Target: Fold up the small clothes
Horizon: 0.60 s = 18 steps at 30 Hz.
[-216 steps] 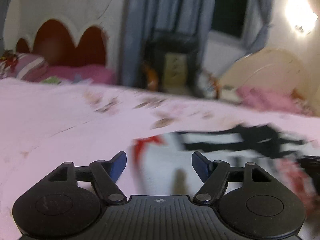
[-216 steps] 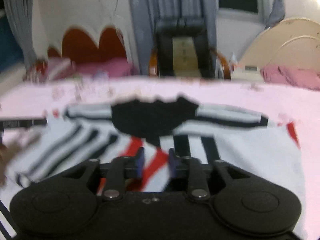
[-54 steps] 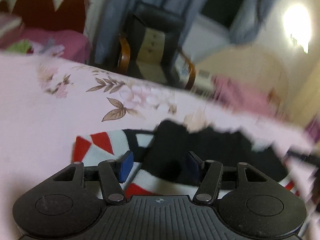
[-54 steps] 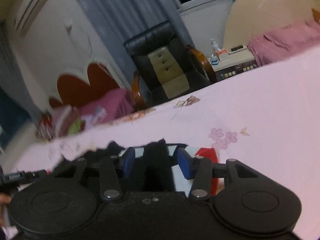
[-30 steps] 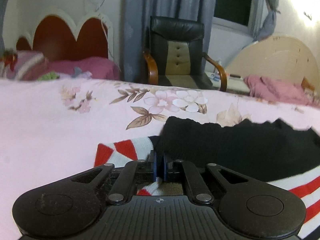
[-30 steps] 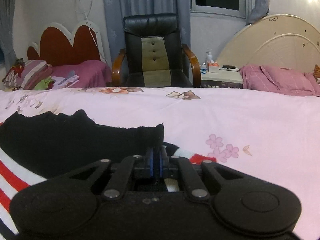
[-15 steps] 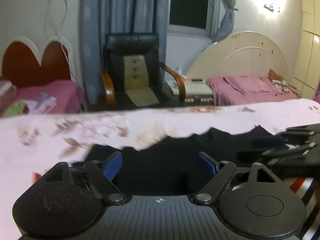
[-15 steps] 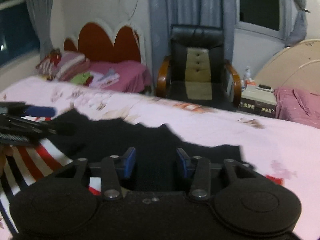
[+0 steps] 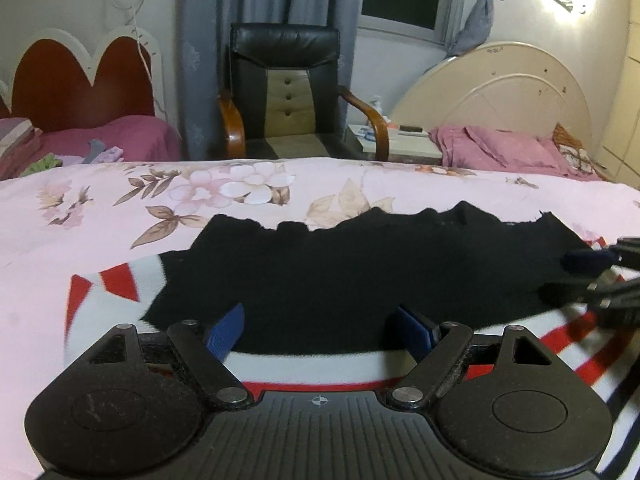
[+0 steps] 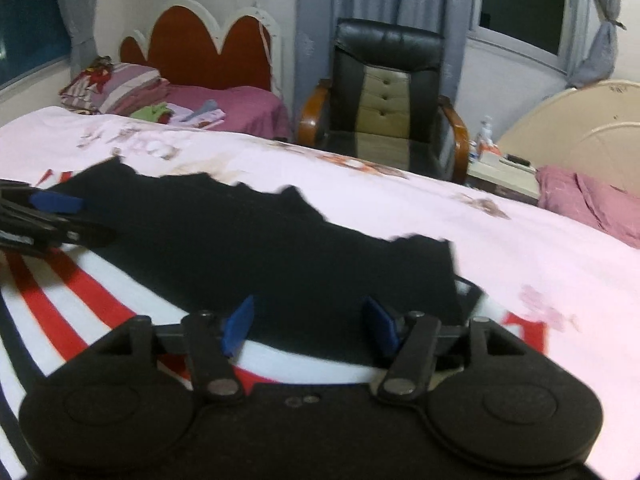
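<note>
Now left gripper [image 9: 320, 330] spread wide, empty, hovering over near edge of black-topped garment with red, white and dark stripes [image 9: 360, 264]. Right gripper [image 10: 308, 330] likewise spread, holding nothing, above same garment. Garment lies flat on pink floral bedsheet [image 9: 120, 208], black panel uppermost. Black leather armchair [image 9: 286, 92] beyond bed's far edge.

Landmark: garment [image 9: 360, 276], black with red and white stripes, flat on the pink floral bedspread [image 9: 80, 232].

- Beyond the garment: bare bedspread to the bed's far edge, open.
- To either side of it: bedspread, open.
- Over the garment: left gripper [image 9: 320, 330] and right gripper [image 10: 308, 326], both with jaws spread, side by side; each blocks the other's sideways path.
- Past the bed's far edge: black armchair [image 9: 288, 92], nightstand [image 10: 504, 172], two headboards; well apart from the garment.
</note>
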Tool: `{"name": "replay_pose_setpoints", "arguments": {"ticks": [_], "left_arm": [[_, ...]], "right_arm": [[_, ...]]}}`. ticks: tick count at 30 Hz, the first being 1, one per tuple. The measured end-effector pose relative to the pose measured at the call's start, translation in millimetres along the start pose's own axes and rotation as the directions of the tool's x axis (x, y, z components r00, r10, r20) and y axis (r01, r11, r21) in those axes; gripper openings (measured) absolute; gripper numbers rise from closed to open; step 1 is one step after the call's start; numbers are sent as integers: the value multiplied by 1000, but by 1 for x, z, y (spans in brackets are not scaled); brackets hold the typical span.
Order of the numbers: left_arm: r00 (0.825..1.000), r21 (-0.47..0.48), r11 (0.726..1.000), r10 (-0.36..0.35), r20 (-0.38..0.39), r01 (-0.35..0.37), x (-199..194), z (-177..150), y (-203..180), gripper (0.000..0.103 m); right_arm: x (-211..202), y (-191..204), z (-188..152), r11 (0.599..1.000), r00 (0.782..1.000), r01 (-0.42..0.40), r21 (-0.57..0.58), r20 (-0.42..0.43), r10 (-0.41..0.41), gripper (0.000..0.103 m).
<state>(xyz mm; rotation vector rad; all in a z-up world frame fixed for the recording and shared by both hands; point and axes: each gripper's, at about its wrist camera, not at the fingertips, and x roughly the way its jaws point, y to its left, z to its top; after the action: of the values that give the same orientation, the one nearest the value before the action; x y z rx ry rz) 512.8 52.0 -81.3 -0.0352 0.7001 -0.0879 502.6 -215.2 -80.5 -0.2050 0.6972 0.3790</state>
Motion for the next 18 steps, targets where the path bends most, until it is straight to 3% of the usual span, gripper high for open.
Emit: {"name": "replay_pose_setpoints", "arguments": {"ticks": [7, 10, 12, 15, 18], "left_arm": [[1000, 56, 998, 18, 6, -18, -10, -3, 6, 82], [999, 72, 996, 54, -4, -54, -16, 0, -1, 82], [998, 57, 997, 48, 27, -49, -32, 2, -7, 82], [997, 61, 998, -9, 78, 4, -52, 0, -23, 82], [997, 72, 997, -38, 66, 33, -55, -8, -43, 82]], "right_arm": [[-15, -29, -13, 999, 999, 53, 2, -9, -53, 60], [-20, -26, -12, 997, 997, 78, 6, -16, -78, 60], [-36, -18, -10, 994, 994, 109, 31, 27, -110, 60], [-59, 0, -14, 998, 996, 23, 59, 87, -28, 60], [-57, 38, -20, 999, 996, -48, -16, 71, 49, 60]]}}
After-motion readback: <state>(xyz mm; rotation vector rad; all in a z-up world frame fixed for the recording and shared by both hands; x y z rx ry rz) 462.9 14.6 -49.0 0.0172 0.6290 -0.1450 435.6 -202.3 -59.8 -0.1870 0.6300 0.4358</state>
